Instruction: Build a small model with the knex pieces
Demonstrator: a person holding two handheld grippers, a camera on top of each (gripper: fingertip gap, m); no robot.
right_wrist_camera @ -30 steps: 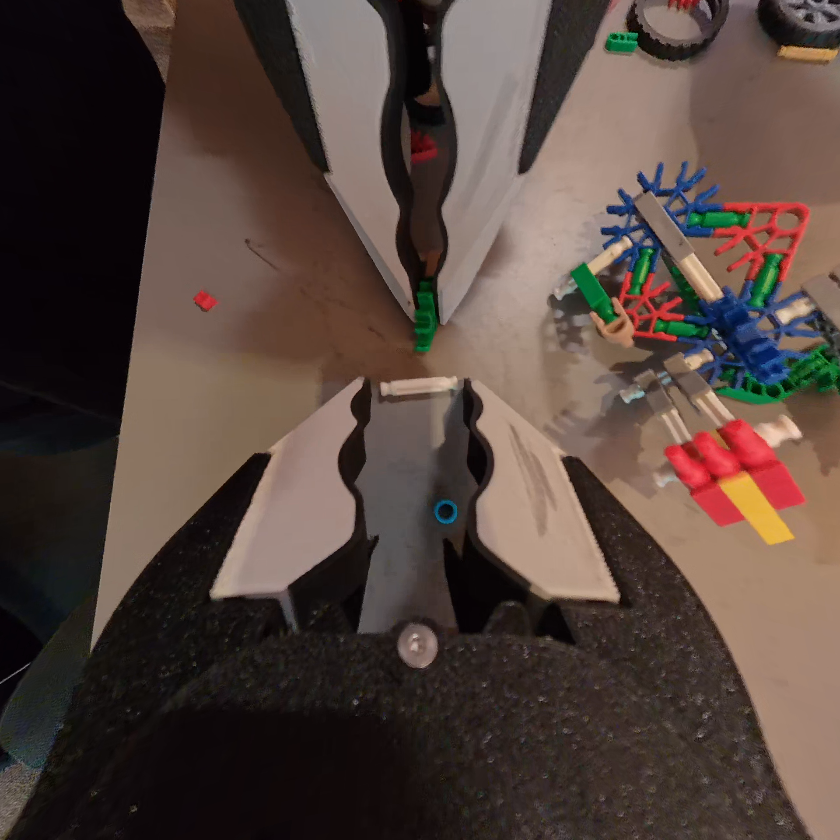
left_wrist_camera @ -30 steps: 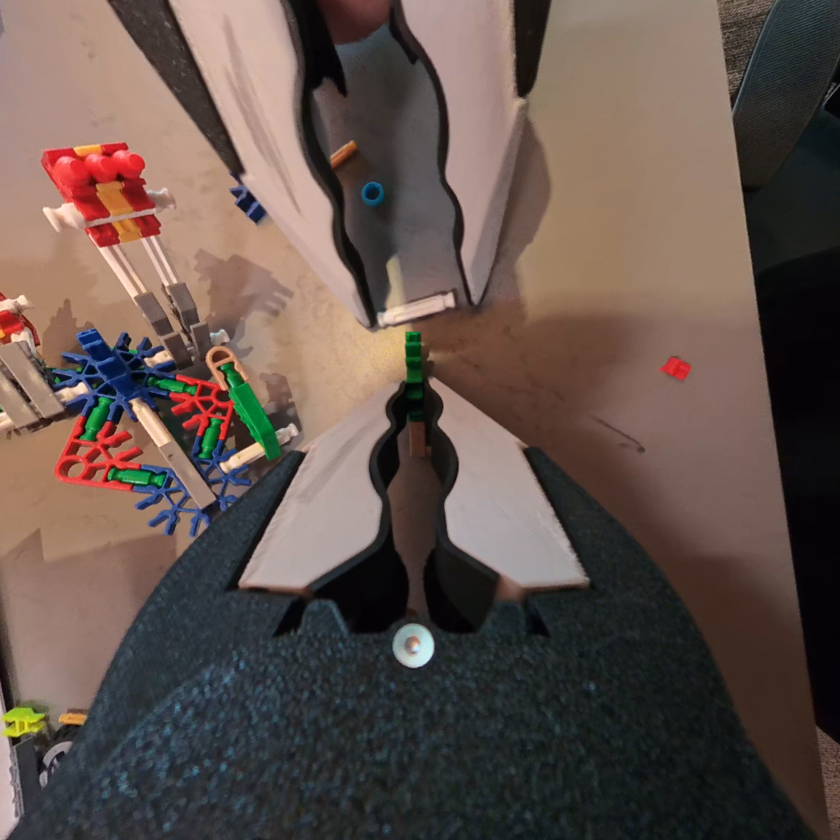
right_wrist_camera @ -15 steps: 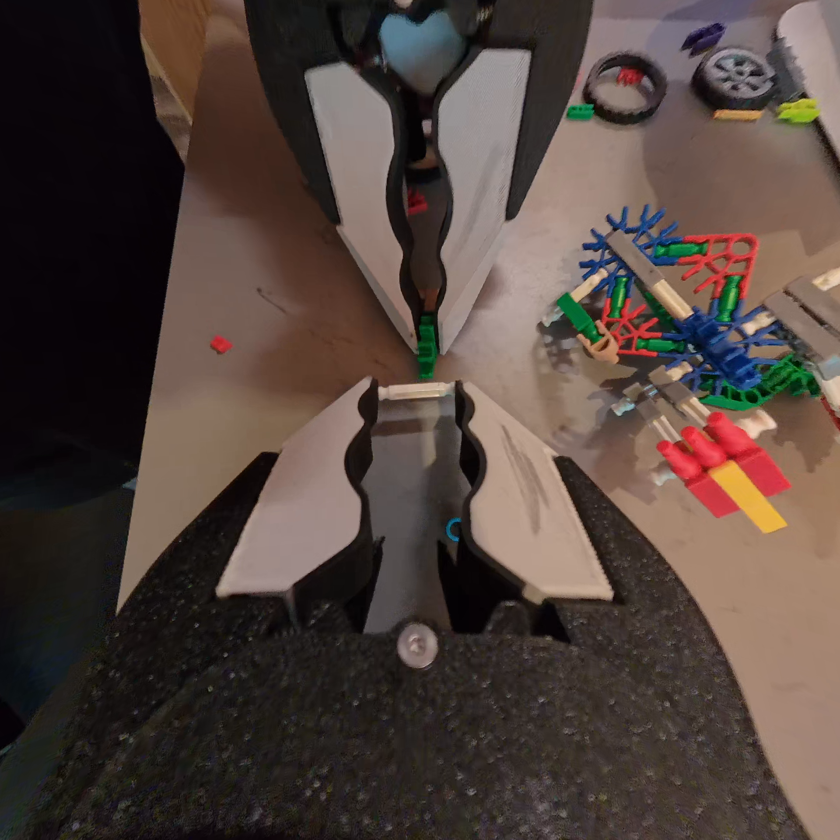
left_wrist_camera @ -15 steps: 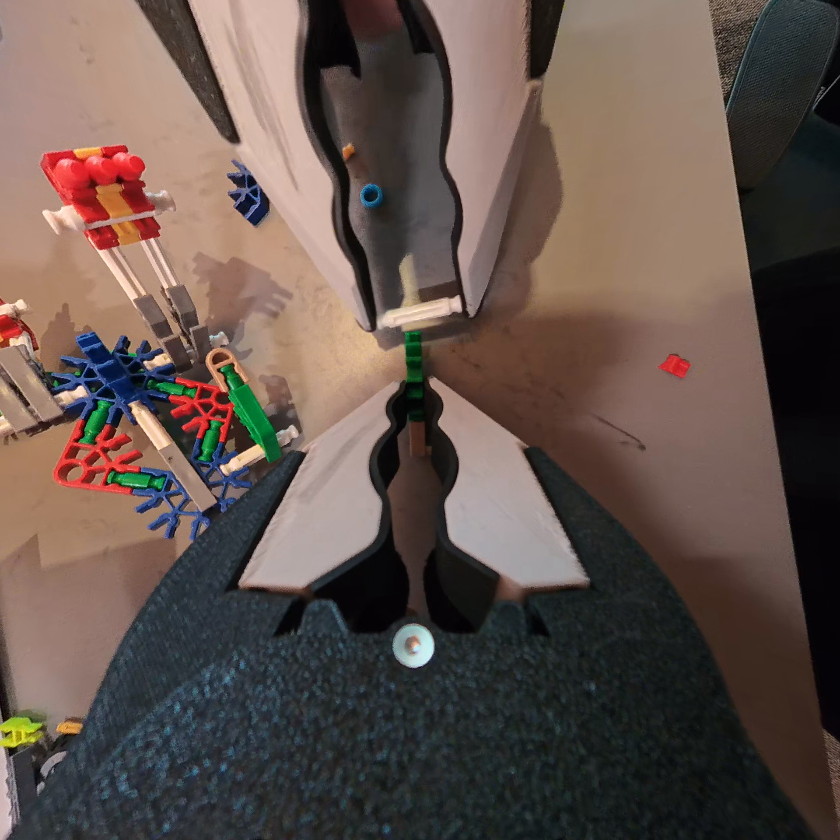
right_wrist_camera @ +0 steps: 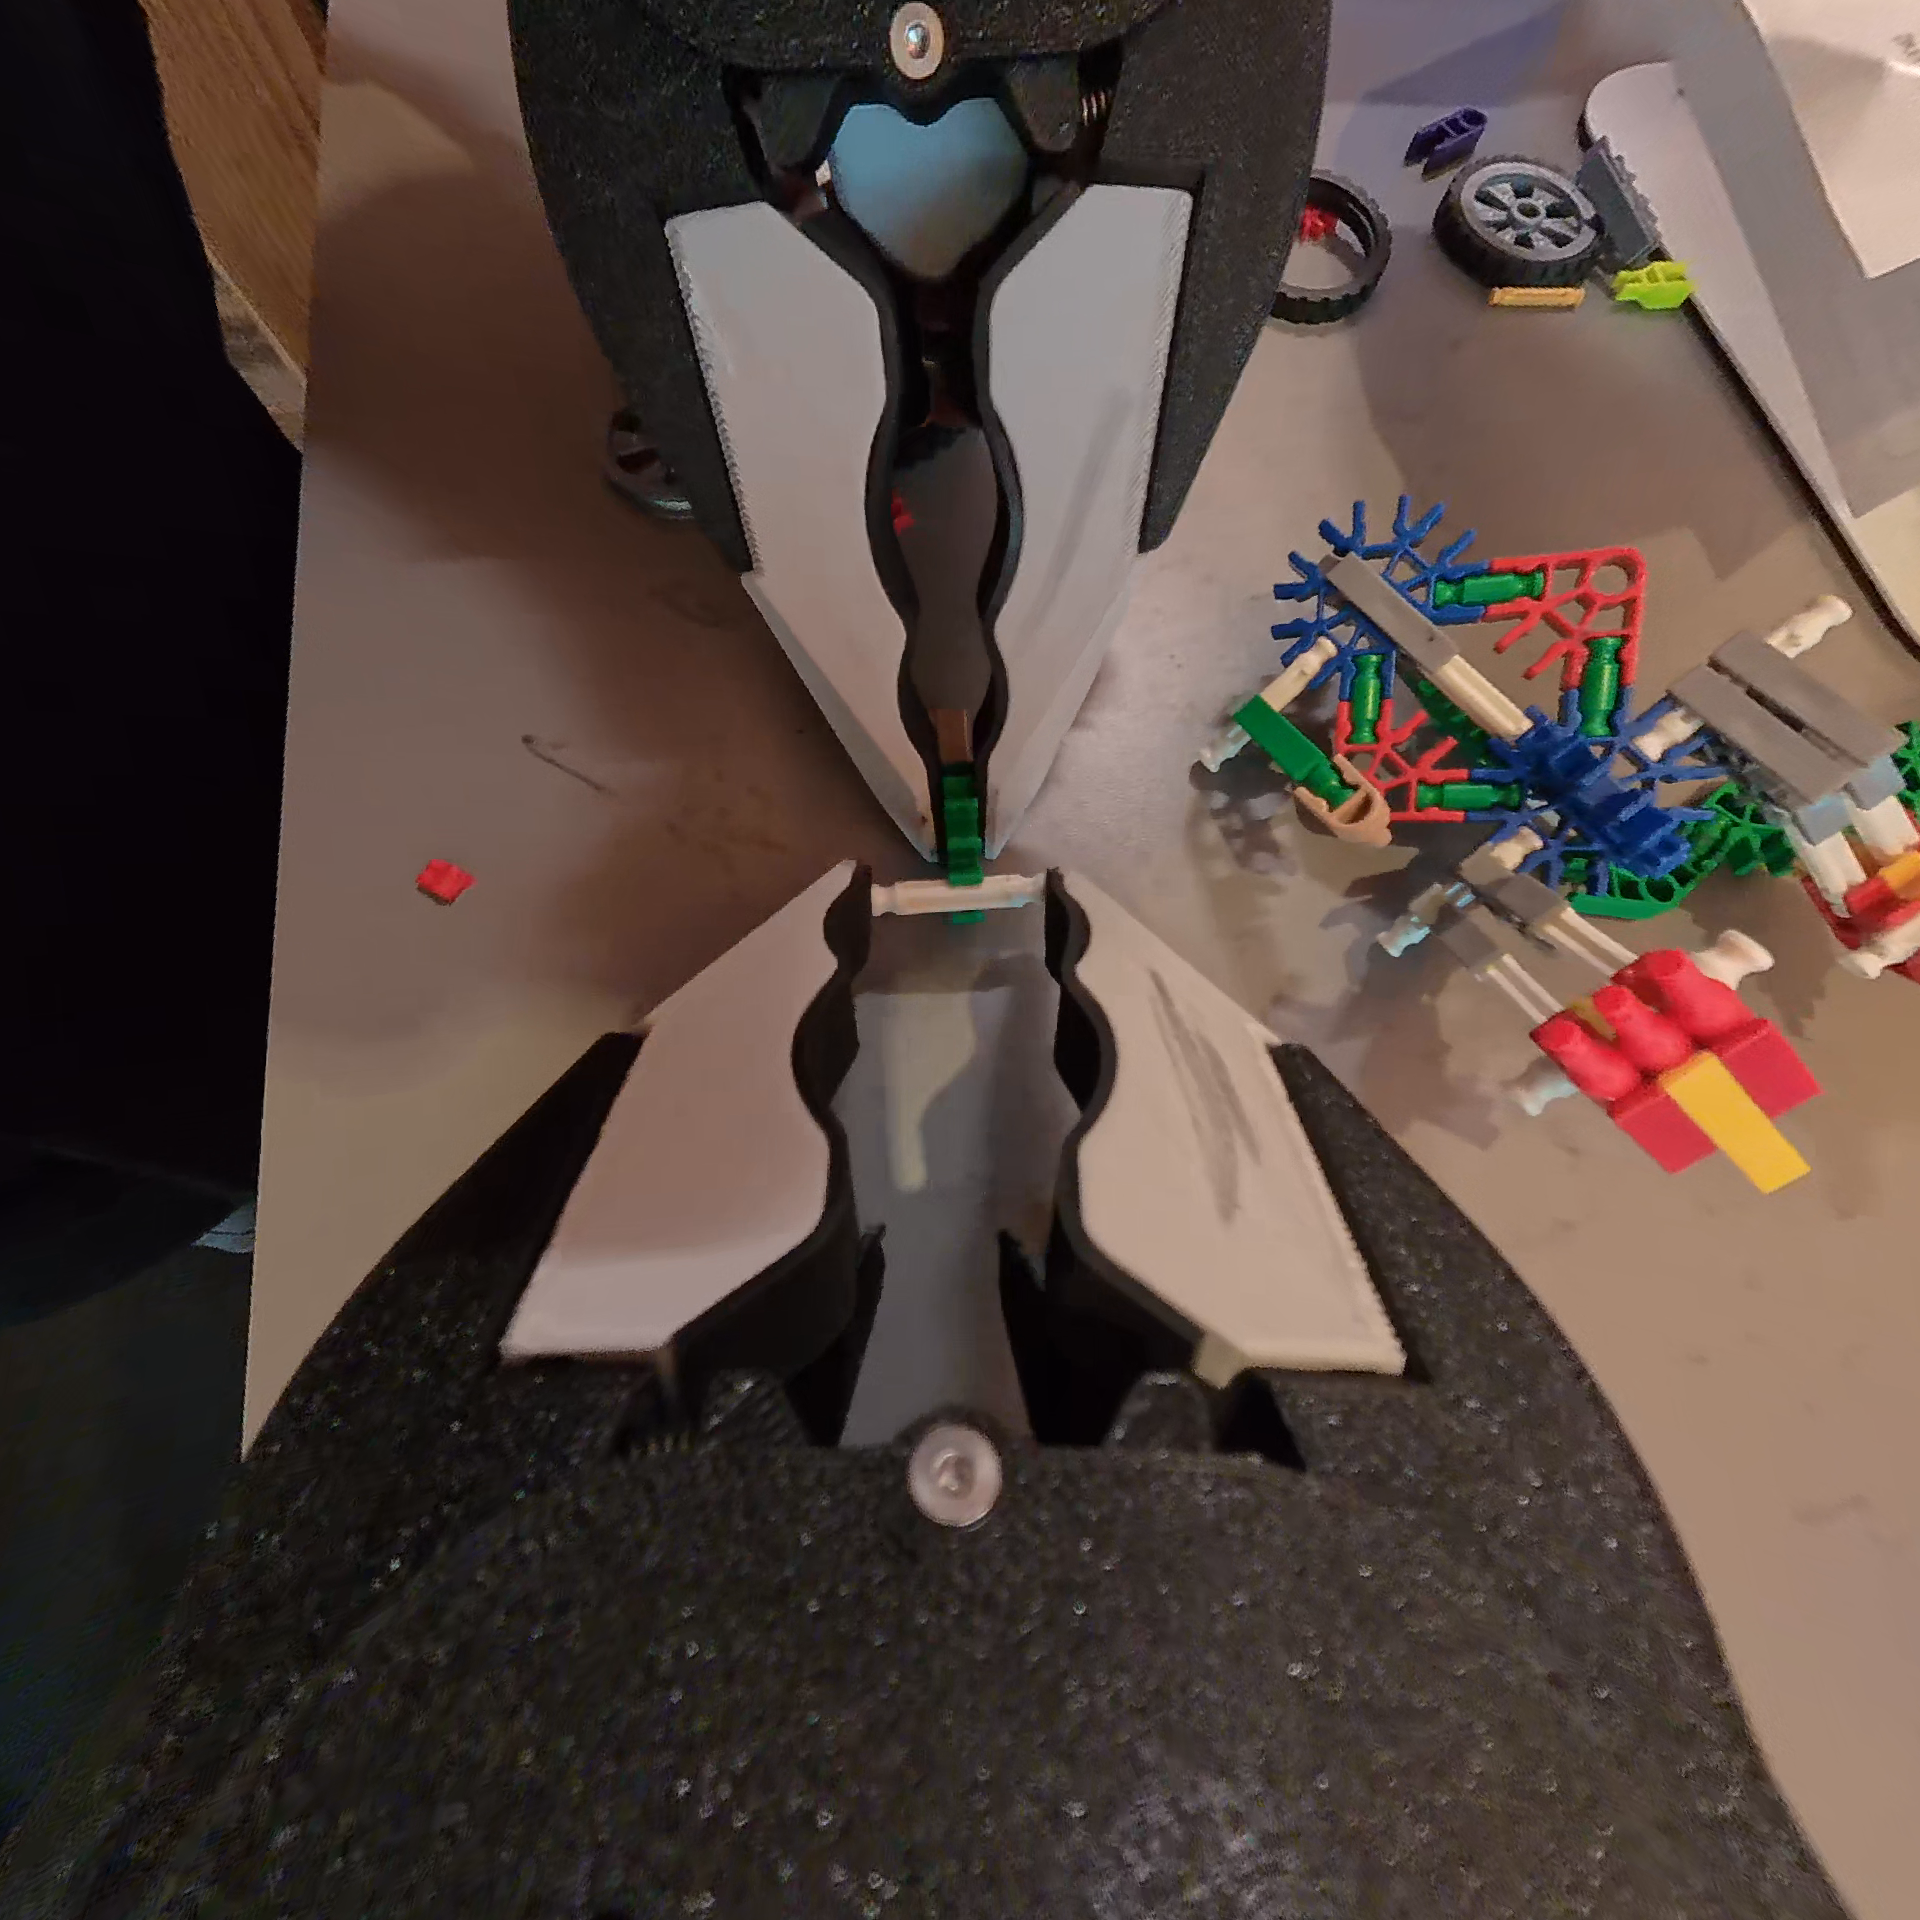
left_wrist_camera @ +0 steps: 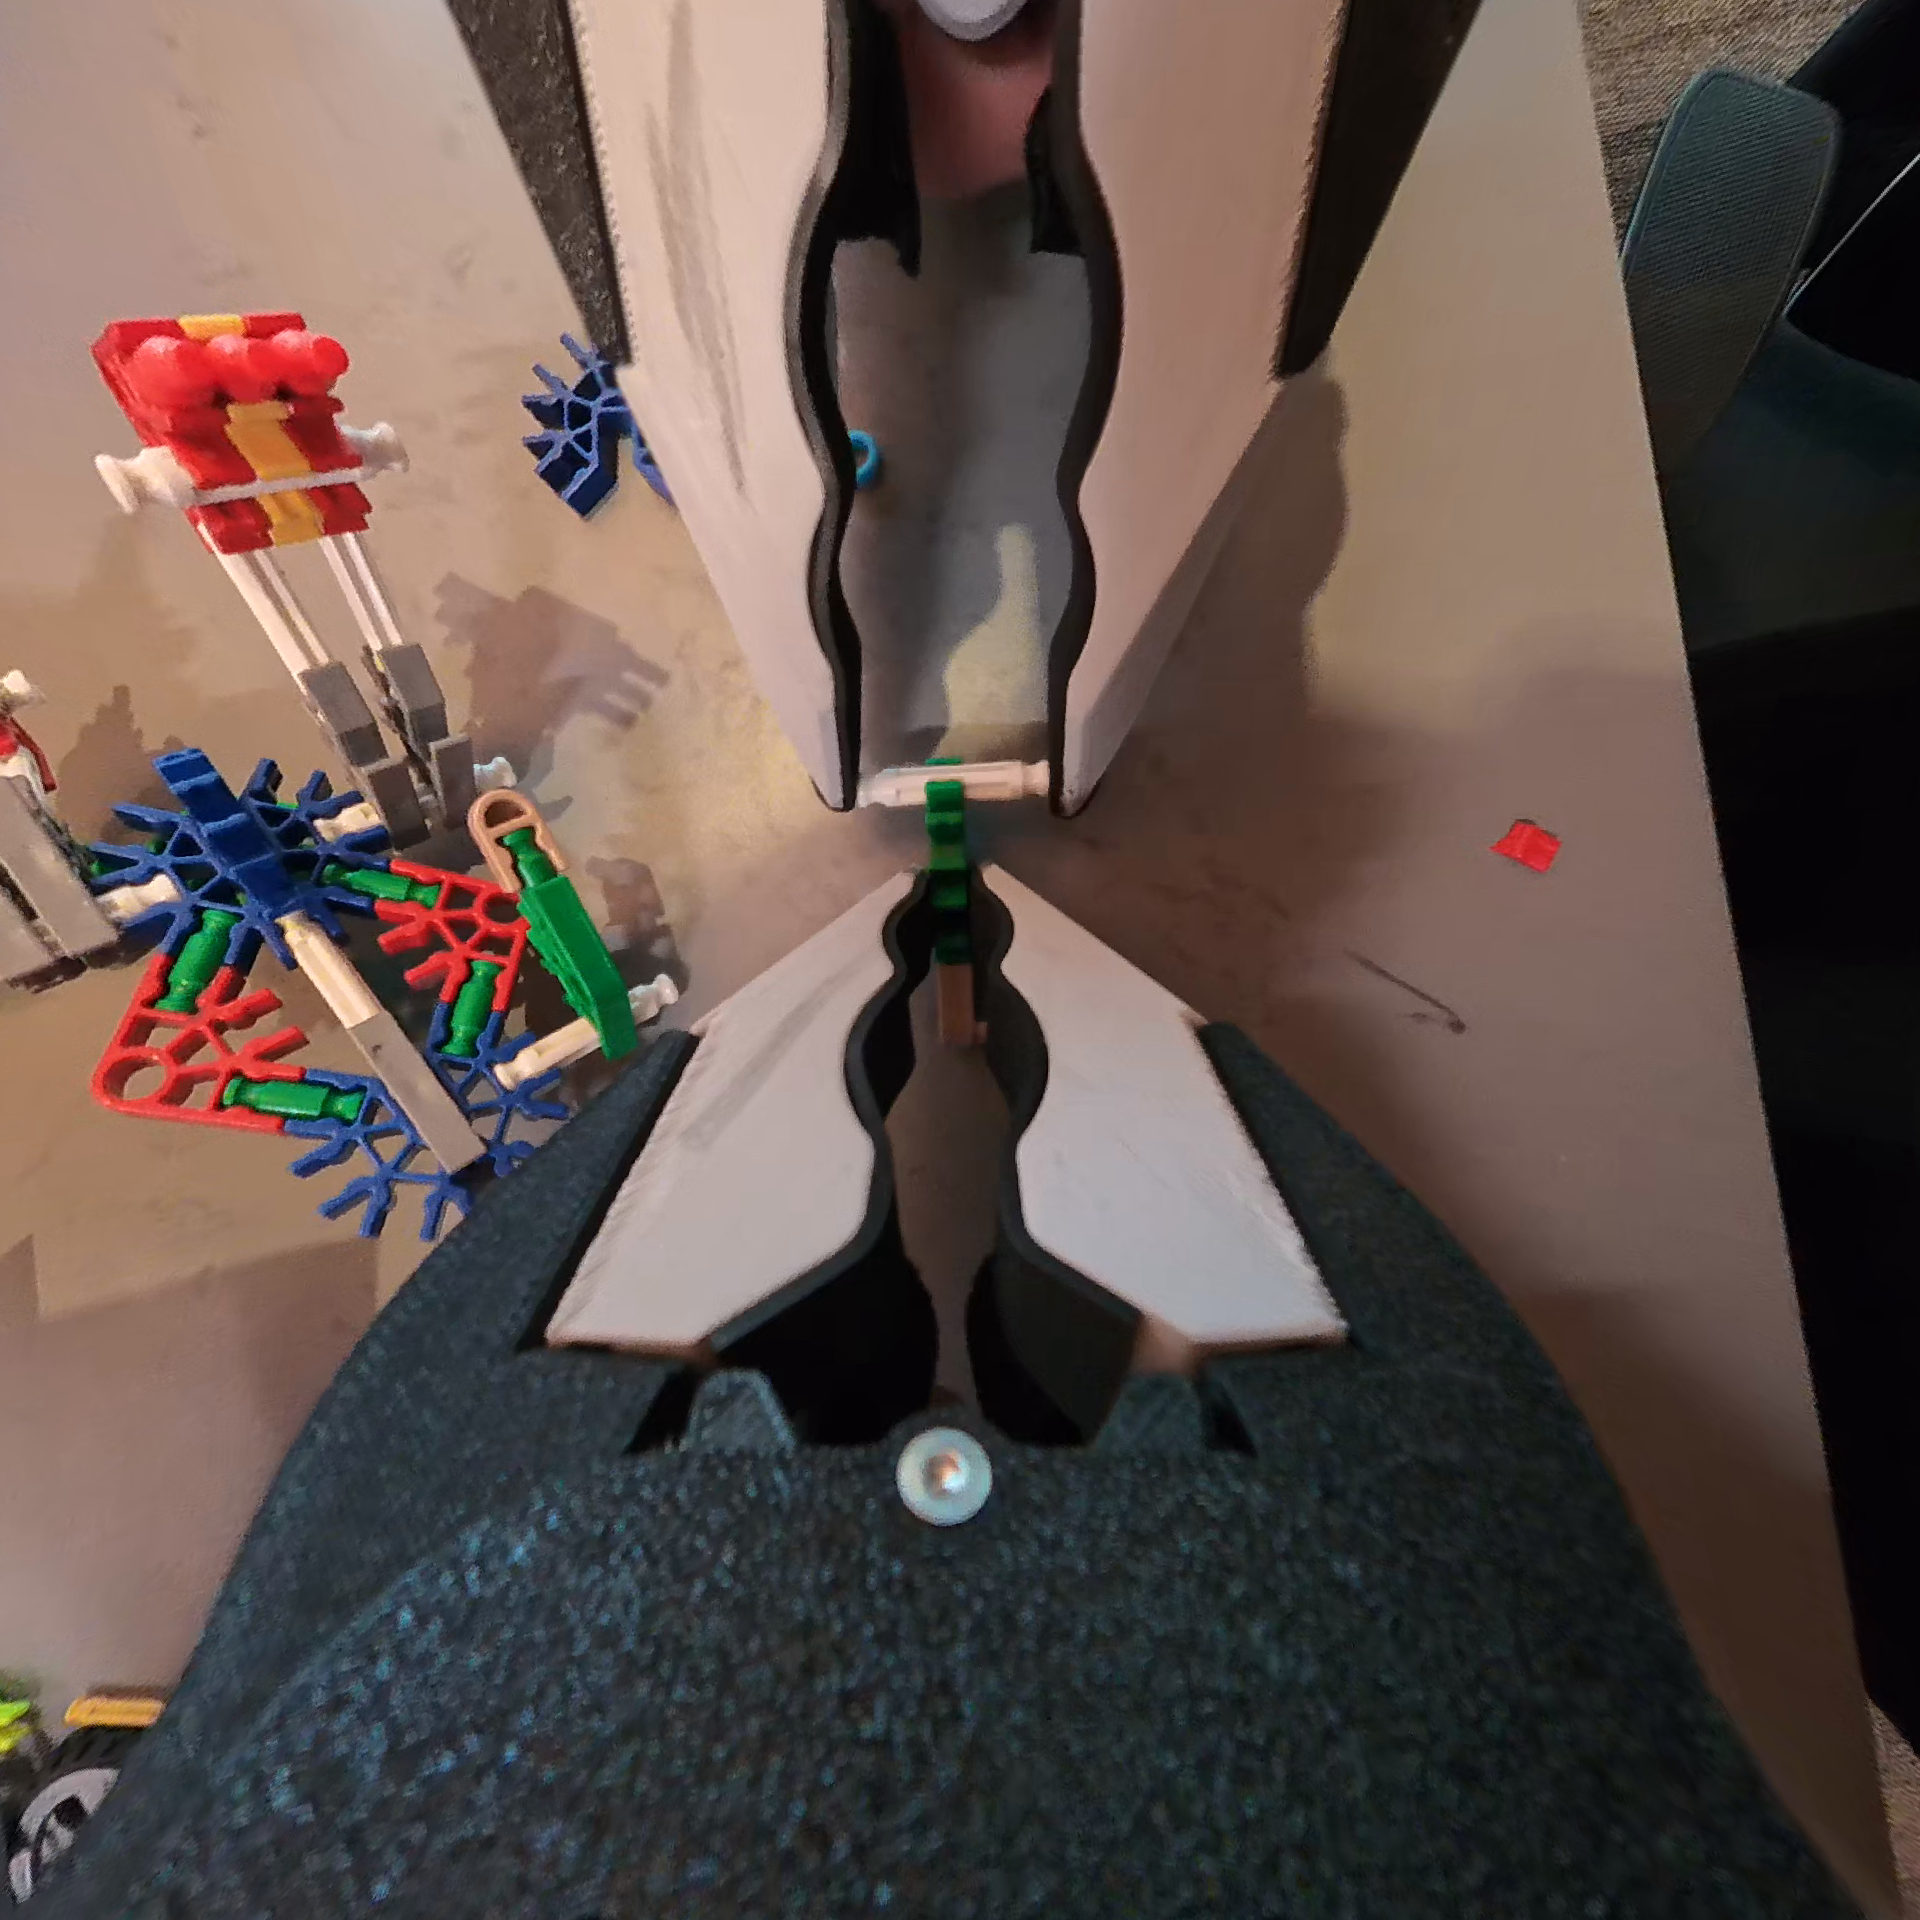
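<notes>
Where the two tips meet at frame centre: left gripper (left_wrist_camera: 948, 883) pinching a green connector piece (left_wrist_camera: 948, 868), right gripper (right_wrist_camera: 956, 891) clamping a white rod (right_wrist_camera: 956, 891) crosswise by its ends. Green piece touching rod's middle. Left of frame in left wrist view, on the surface (left_wrist_camera: 1351, 1039): multicoloured construction-toy model (left_wrist_camera: 312, 956). Far right: small red piece (left_wrist_camera: 1525, 844).

Legible text: none in either view.
Paper sheet (right_wrist_camera: 1860, 156), upper right of the right wrist frame: faint print, too small to read.
Toy parts: unmarked.
</notes>
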